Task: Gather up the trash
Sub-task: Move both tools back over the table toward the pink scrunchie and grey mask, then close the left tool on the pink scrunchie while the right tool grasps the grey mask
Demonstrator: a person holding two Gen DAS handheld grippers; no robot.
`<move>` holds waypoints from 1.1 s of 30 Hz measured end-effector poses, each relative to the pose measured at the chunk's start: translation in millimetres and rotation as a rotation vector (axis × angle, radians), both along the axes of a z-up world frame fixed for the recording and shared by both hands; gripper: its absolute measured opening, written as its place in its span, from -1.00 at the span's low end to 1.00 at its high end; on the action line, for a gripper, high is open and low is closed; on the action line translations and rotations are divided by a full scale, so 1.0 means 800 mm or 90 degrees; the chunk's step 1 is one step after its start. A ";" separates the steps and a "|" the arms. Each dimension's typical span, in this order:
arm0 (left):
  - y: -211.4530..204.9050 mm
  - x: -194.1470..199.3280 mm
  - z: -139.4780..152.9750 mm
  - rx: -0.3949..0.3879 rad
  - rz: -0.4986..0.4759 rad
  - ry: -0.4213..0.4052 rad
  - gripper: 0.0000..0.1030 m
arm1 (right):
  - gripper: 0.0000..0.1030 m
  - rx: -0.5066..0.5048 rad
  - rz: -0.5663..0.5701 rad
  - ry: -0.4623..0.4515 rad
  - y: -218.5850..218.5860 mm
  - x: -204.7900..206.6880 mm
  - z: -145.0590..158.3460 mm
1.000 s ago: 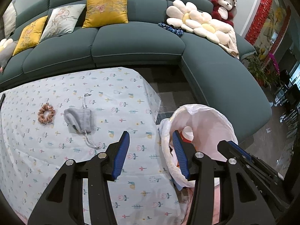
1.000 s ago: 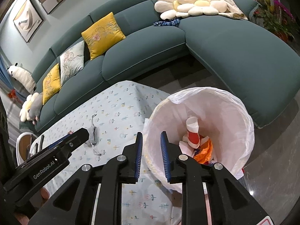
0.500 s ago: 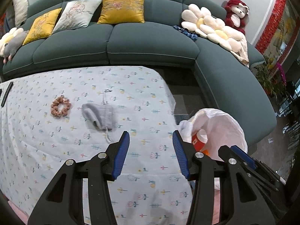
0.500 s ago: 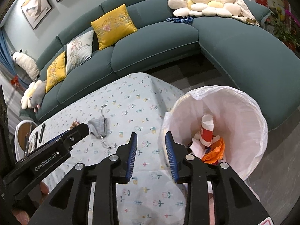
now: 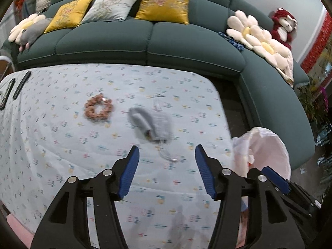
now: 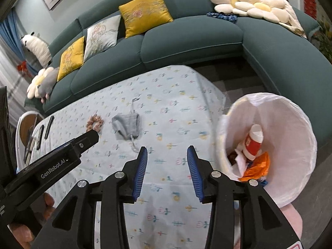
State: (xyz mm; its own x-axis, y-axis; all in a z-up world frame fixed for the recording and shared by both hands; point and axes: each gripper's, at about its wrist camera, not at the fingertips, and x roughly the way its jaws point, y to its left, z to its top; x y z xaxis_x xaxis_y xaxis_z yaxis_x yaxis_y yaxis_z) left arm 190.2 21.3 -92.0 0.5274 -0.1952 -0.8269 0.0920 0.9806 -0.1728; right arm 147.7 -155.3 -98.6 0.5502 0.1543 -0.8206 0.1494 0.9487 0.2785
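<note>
A bin lined with a white bag (image 6: 290, 137) stands at the table's right edge and holds a red-and-white cup (image 6: 254, 143), orange wrapper (image 6: 257, 168) and paper; it also shows in the left wrist view (image 5: 267, 151). On the flowered tablecloth (image 5: 62, 145) lie a grey drawstring pouch (image 5: 151, 124) (image 6: 126, 124) and a pink scrunchie (image 5: 98, 109) (image 6: 95, 122). My left gripper (image 5: 165, 159) is open and empty, above the cloth just short of the pouch. My right gripper (image 6: 167, 157) is open and empty over the cloth, left of the bin.
Dark remotes (image 5: 20, 85) lie at the table's far left. A teal sofa (image 5: 145, 39) with yellow and grey cushions curves behind and to the right of the table. A small round side table (image 6: 27, 124) stands at the left.
Both grippers swung left, away from the bin and toward the table's middle. The right gripper's jaws opened wider. The pouch and scrunchie now sit closer to centre.
</note>
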 end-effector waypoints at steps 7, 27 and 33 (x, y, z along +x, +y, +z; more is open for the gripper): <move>0.063 0.021 -0.022 0.007 0.053 0.021 0.14 | -0.16 -0.003 0.035 0.023 0.045 0.026 -0.020; 0.187 0.155 -0.108 -0.007 0.165 0.108 0.30 | -0.02 0.000 0.077 0.113 0.143 0.168 -0.112; 0.189 0.185 -0.142 -0.016 0.165 0.142 0.27 | -0.02 -0.004 0.062 0.134 0.145 0.192 -0.138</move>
